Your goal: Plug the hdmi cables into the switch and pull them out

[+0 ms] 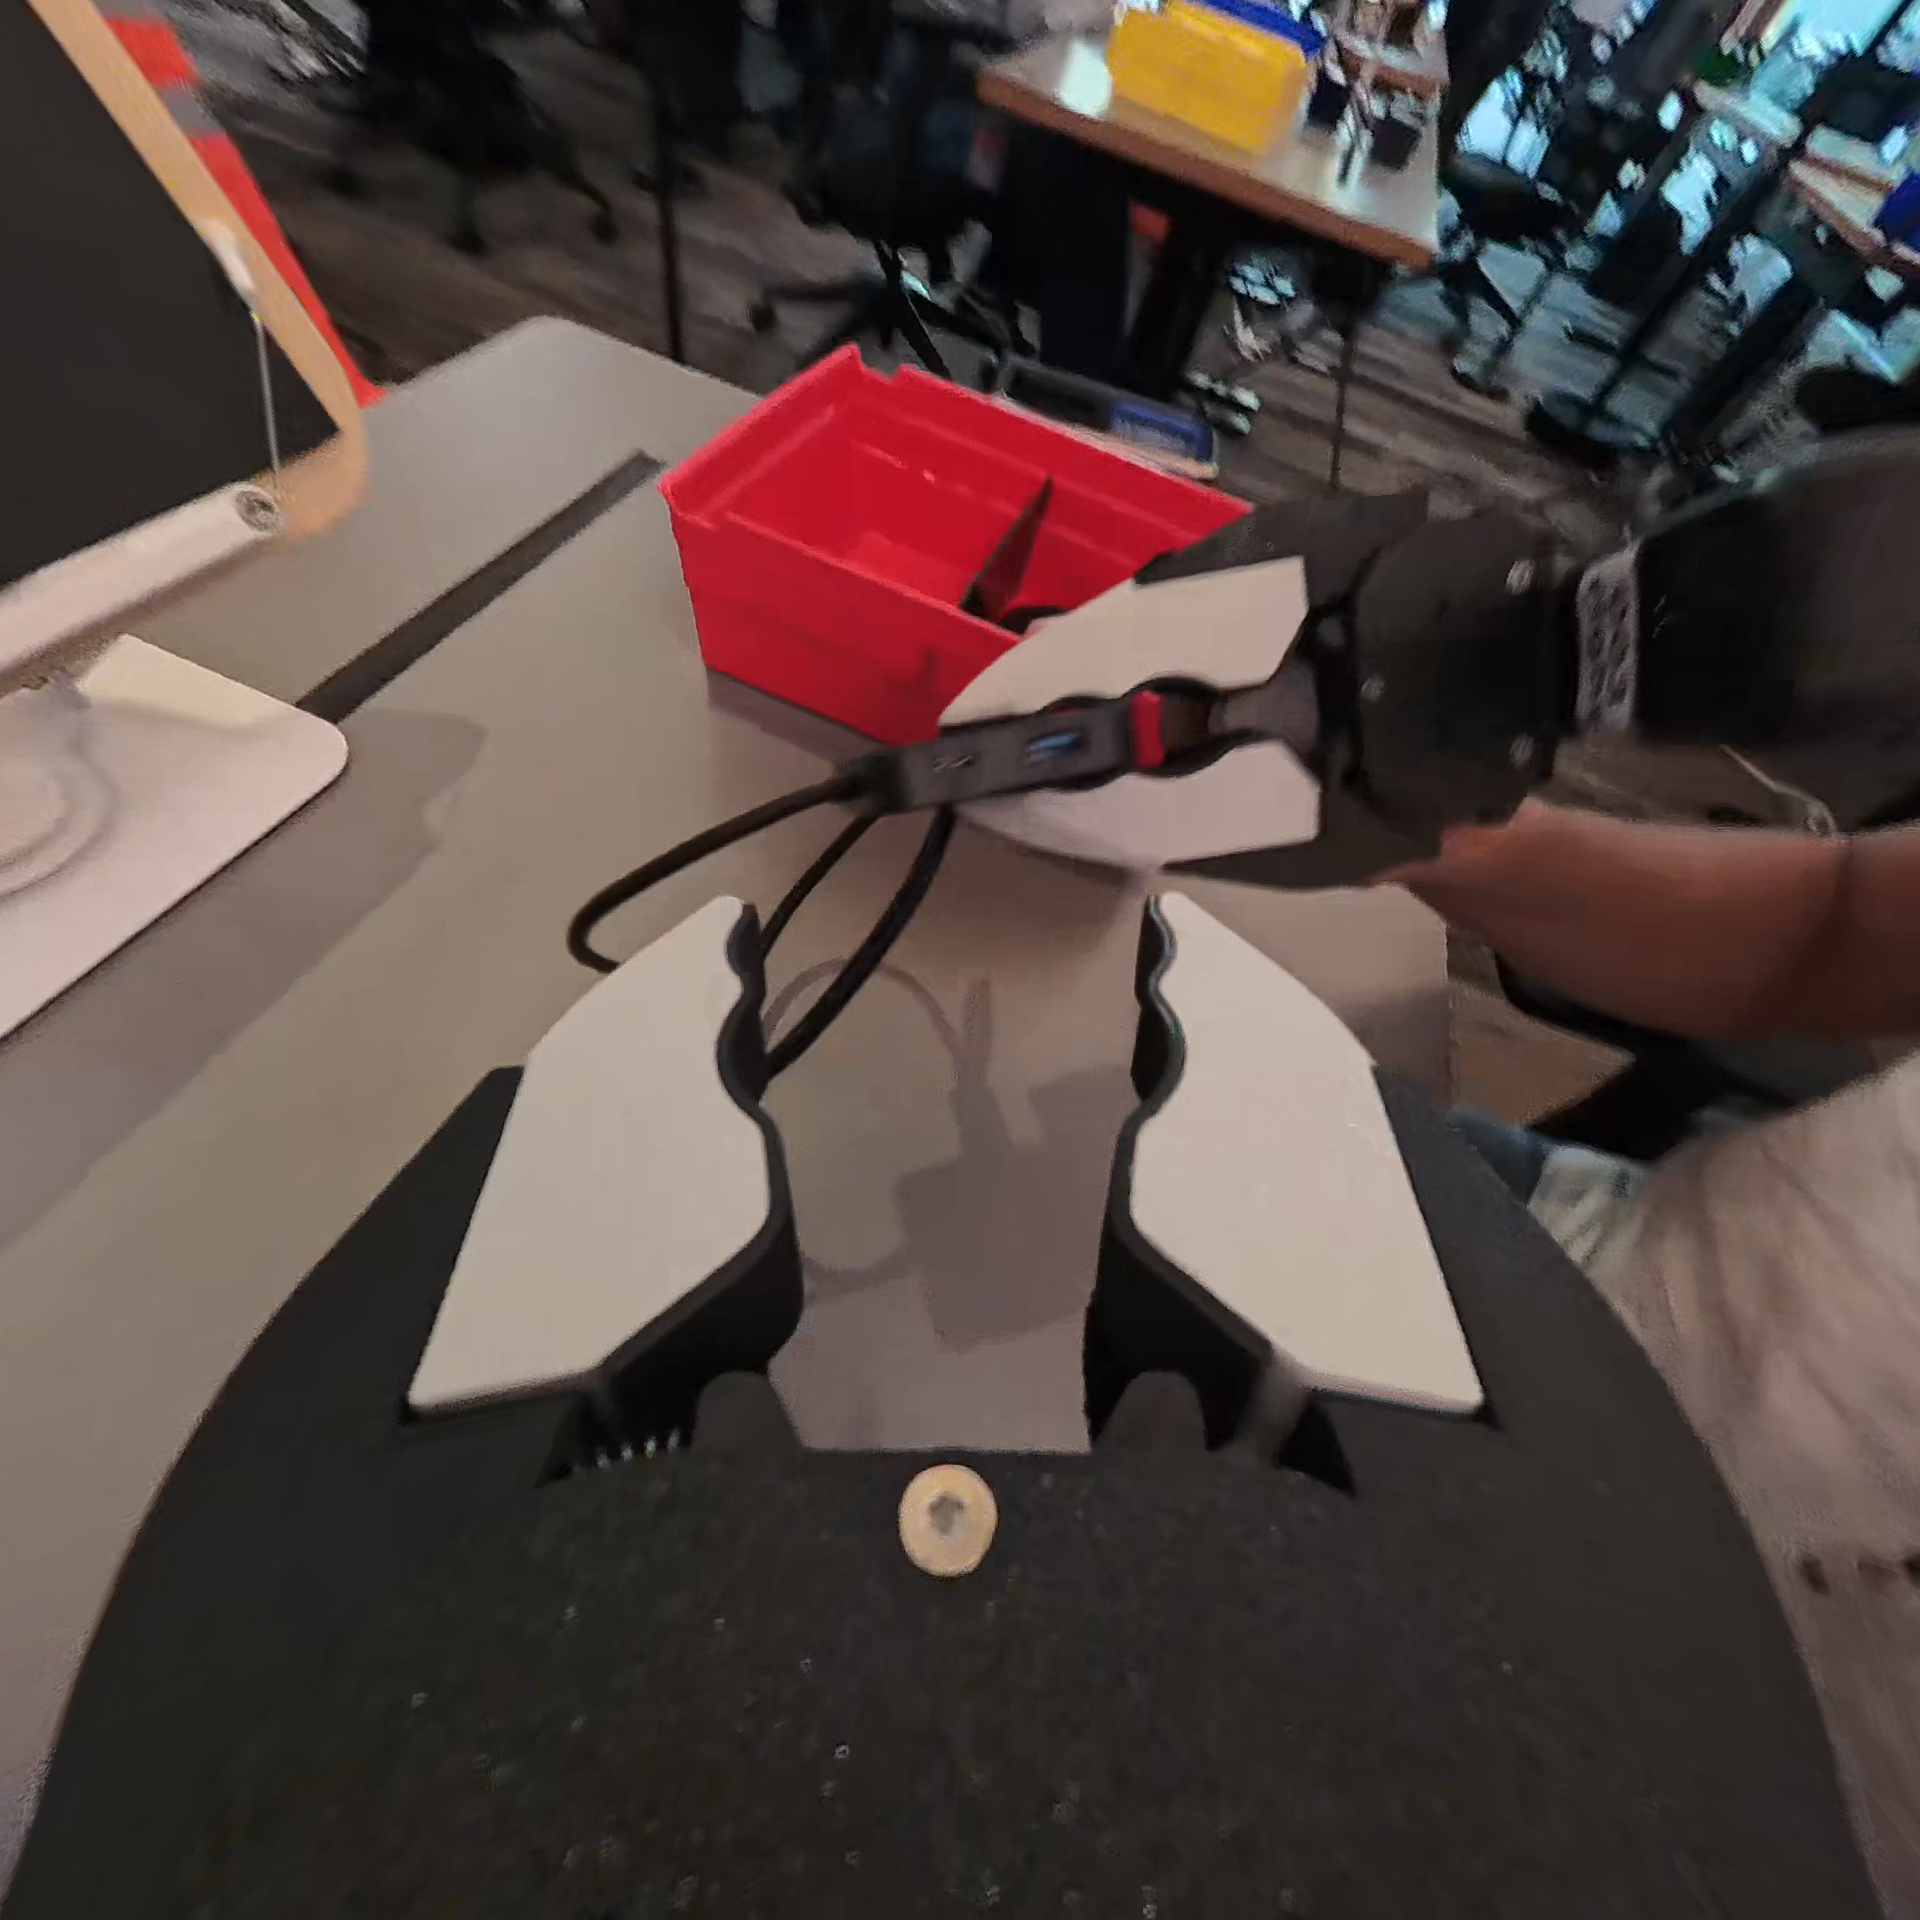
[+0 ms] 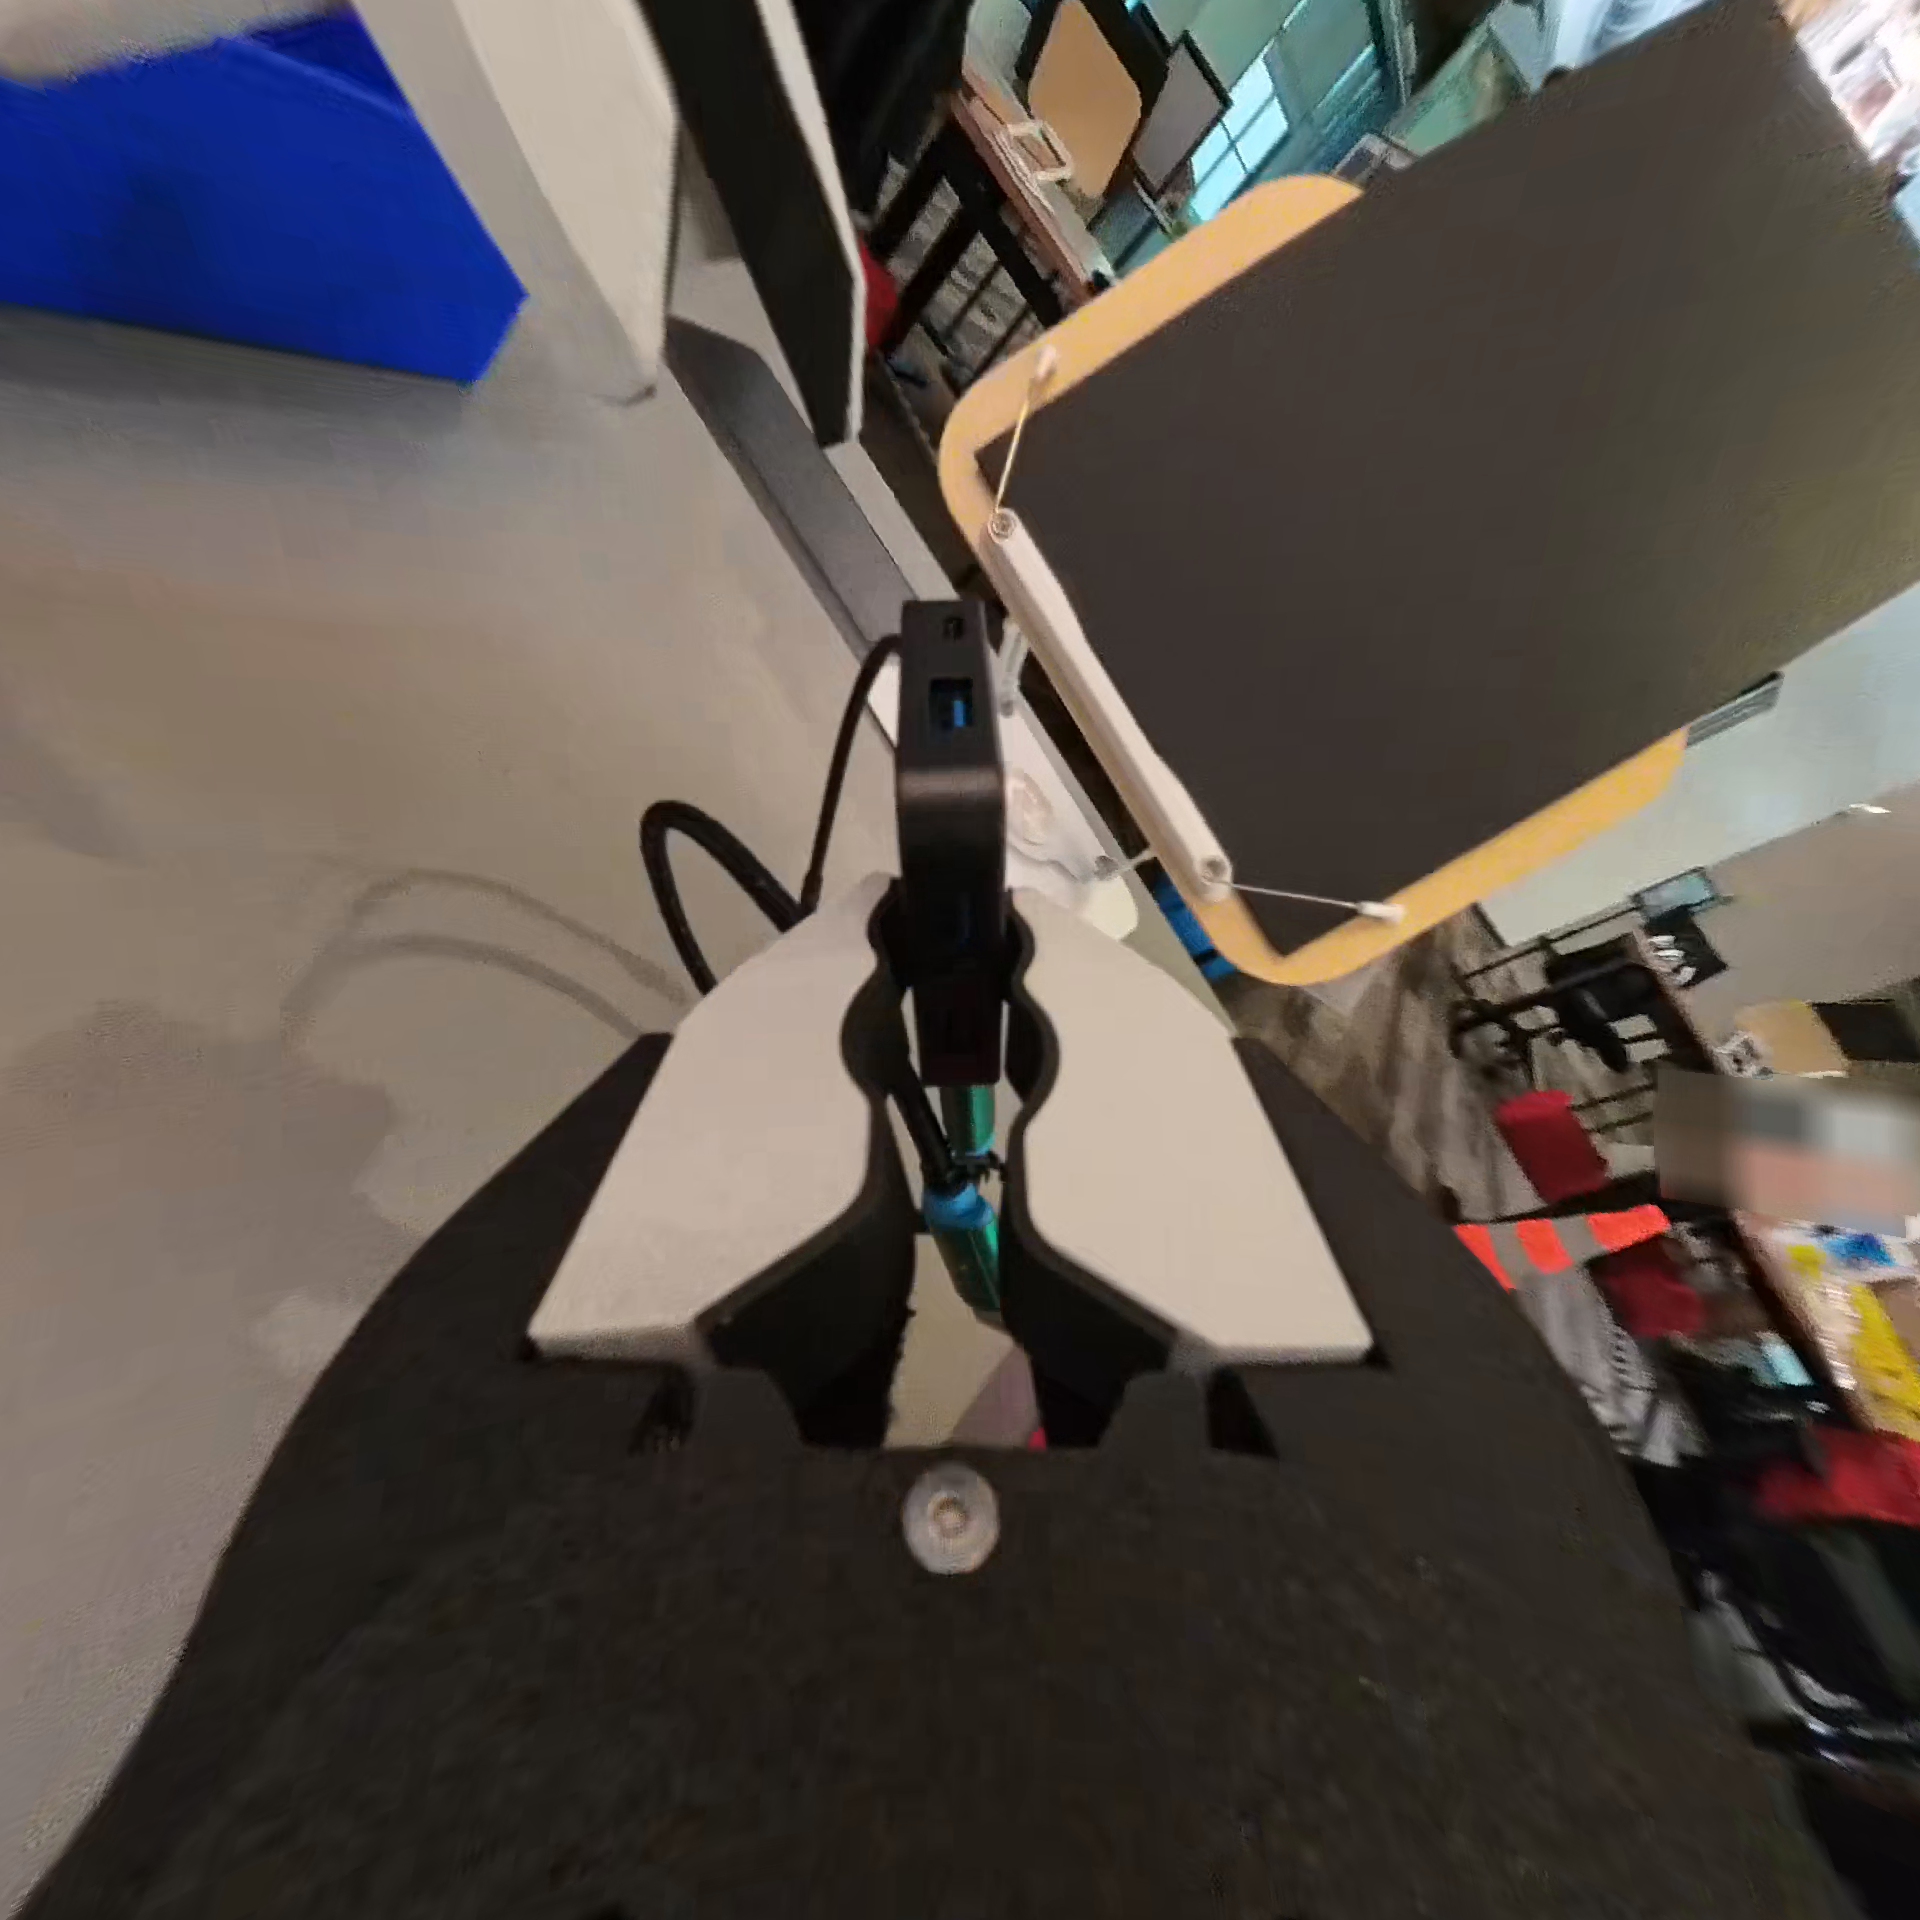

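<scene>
The black switch (image 1: pixel 997 764) is a slim box with ports along its side. My right gripper (image 1: pixel 1049 743) is shut on it and holds it above the grey table (image 1: pixel 540 748), in front of my left gripper. Black cables (image 1: pixel 831 935) hang from its left end and loop down to the table. A red plug (image 1: pixel 1148 727) sits at the end inside the right jaws. My left gripper (image 1: pixel 945 920) is open and empty, just below and short of the switch. In the right wrist view the switch (image 2: pixel 951 790) stands up between my right gripper (image 2: pixel 948 920). A green and blue connector (image 2: pixel 966 1226) lies behind it.
A red bin (image 1: pixel 883 540) stands on the table just behind the switch. A dark panel with a wooden rim (image 2: pixel 1455 520) and a white base (image 1: pixel 156 769) are at the left. A blue bin (image 2: pixel 239 239) sits farther along the table. A person's forearm (image 1: pixel 1662 935) reaches in from the right.
</scene>
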Demonstrator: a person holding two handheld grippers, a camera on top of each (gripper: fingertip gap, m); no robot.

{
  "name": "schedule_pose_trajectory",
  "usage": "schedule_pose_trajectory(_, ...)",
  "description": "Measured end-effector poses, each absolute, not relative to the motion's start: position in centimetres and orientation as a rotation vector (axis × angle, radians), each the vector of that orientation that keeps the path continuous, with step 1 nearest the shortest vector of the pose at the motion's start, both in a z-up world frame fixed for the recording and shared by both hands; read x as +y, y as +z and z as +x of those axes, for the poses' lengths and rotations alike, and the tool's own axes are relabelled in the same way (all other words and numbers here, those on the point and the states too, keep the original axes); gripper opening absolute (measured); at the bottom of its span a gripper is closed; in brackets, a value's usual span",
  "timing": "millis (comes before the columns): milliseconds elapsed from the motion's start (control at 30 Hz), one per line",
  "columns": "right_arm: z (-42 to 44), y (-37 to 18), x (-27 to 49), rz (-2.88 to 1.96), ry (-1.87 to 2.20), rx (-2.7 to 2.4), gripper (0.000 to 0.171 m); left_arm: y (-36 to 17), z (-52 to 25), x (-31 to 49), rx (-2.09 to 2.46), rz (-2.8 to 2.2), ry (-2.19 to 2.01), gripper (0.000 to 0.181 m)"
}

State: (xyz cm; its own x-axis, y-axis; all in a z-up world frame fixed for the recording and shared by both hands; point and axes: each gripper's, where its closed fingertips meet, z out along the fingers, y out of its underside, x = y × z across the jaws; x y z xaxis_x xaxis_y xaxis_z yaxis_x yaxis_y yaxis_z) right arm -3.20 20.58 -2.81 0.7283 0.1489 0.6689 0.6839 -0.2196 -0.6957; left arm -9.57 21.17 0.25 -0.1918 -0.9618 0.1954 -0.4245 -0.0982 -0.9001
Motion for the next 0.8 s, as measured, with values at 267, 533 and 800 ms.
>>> schedule_pose_trajectory(267,-5.1,-3.5,20.7,-1.705,-0.796,-0.819,0.014,-2.1,-8.3,19.4,1.510,-1.715,-1.165,0.085)
schedule_pose_trajectory(533,-7.0,-3.4,20.2,-1.585,-1.003,-0.968,0.015,-3.9,-7.8,18.5,1.528,-1.797,-1.359,0.073)
schedule_pose_trajectory(800,-6.3,-4.3,19.6,-1.624,-0.853,-0.969,0.043,-3.6,-9.4,20.2,1.352,-1.783,-1.649,0.073)
